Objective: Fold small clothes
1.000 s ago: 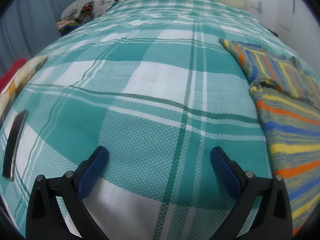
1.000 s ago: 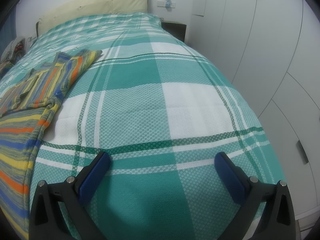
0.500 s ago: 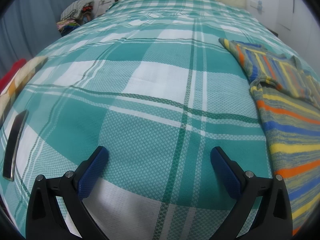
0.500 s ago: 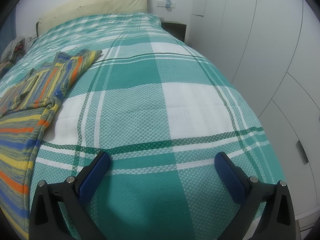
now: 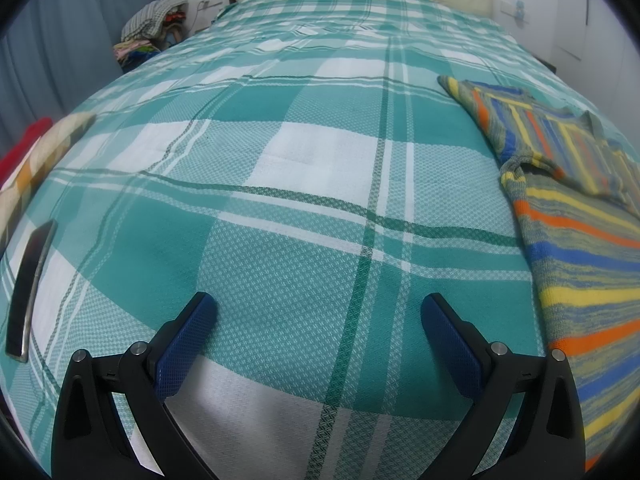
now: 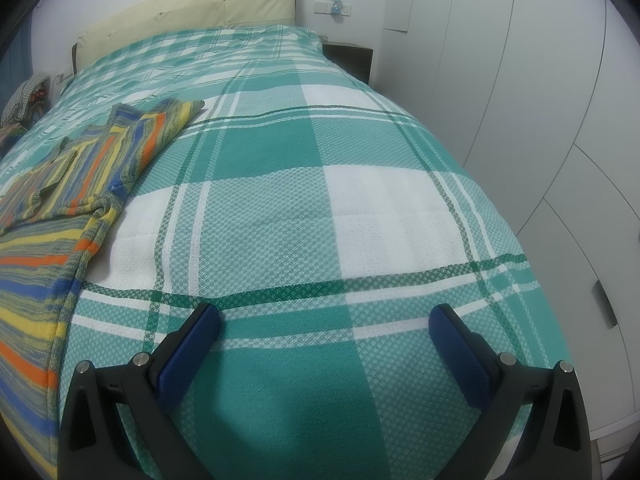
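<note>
— Striped knit, orange, blue and yellow: where does the sweater (image 5: 576, 216) lie?
— Flat on the green-and-white checked bedspread (image 5: 304, 168), at the right of the left wrist view and at the left of the right wrist view (image 6: 60, 208), 1 sleeve folded across its body.
— And the 2 grippers?
— The left gripper (image 5: 319, 310) hangs above bare bedspread, fingers spread wide, holding nothing. The right gripper (image 6: 325, 320) likewise, jaws apart, beside the sweater's edge.
— Anything else?
— A dark phone (image 5: 30, 288) lies at the bed's left edge.

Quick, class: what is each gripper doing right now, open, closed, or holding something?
Left gripper: open, holding nothing, over the bedspread.
Right gripper: open, holding nothing.
</note>
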